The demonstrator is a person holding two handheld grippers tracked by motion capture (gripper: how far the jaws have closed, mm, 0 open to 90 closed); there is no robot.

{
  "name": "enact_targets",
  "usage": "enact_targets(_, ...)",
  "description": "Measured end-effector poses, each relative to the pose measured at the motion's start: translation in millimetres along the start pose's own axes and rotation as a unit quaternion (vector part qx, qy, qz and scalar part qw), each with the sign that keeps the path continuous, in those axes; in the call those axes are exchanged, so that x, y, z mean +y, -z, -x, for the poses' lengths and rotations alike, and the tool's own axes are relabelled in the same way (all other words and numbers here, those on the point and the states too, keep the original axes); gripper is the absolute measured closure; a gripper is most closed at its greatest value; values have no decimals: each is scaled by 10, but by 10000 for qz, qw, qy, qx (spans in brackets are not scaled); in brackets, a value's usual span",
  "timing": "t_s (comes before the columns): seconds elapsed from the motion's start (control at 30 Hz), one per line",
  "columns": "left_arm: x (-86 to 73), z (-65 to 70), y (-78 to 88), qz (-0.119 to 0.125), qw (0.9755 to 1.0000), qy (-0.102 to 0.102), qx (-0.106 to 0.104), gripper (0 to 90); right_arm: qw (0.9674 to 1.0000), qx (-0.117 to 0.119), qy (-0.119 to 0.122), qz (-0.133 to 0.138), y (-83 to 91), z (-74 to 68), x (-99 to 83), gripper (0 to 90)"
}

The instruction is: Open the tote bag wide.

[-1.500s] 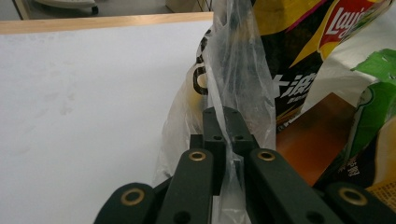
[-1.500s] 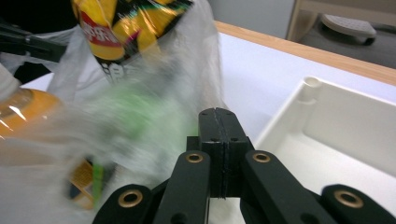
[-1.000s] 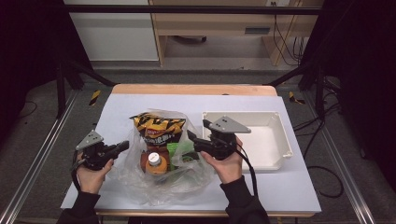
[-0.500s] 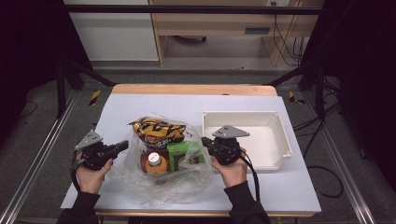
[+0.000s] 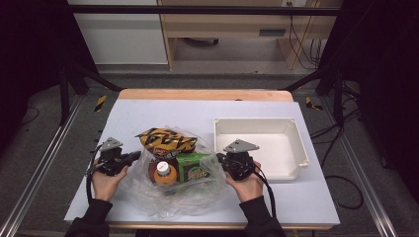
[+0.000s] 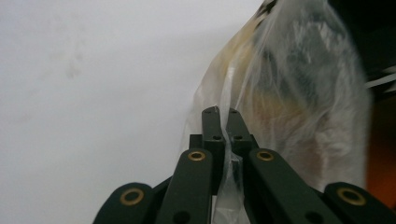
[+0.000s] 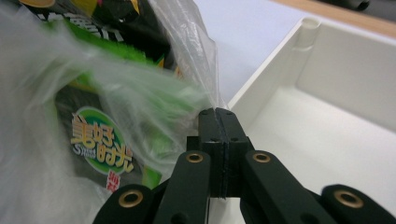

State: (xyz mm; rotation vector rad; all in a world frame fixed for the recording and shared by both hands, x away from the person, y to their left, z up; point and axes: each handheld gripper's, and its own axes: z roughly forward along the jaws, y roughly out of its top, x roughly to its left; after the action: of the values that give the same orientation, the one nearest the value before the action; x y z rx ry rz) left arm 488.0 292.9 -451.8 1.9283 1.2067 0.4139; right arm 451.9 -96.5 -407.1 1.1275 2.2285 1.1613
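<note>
The table carries a clear plastic bag near its front edge, spread flat with its mouth toward the back. Just right of the bag sits a white tray. Inside the bag lie a yellow-and-black snack pack, a green packet and an orange bottle.

At the bag's left edge, the left gripper has its jaws pressed together on a fold of the film. At the bag's right edge, beside the tray, the right gripper has just closed and pinches the film too.
</note>
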Motion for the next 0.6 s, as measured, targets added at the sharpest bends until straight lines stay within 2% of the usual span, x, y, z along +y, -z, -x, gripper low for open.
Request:
enact_targets(0.07,-29,-21,-62,-196,9997,-21,120,894,9999,60,-61,-85,-30,-4,-35,900)
enact_targets(0.13,-60,-47,-101,-279,9995,31,130,894,9998,151,-74,-82,-59,-8,-70,900)
enact_targets(0.27,-105,-79,-147,-466,9988,95,63,894,9998,140,-116,-43,-43,-50,-90,900)
enact_targets(0.3,-109,-79,-150,-511,9987,49,59,894,9998,143,-116,-22,-32,-54,-93,900)
enact_targets(0.4,-123,-61,-159,-572,9983,-9,58,893,9994,310,-150,-19,2,-92,-105,900)
enact_targets(0.6,-136,-73,-170,-645,9979,25,-3,892,9991,332,-46,-263,-57,-194,-225,900)
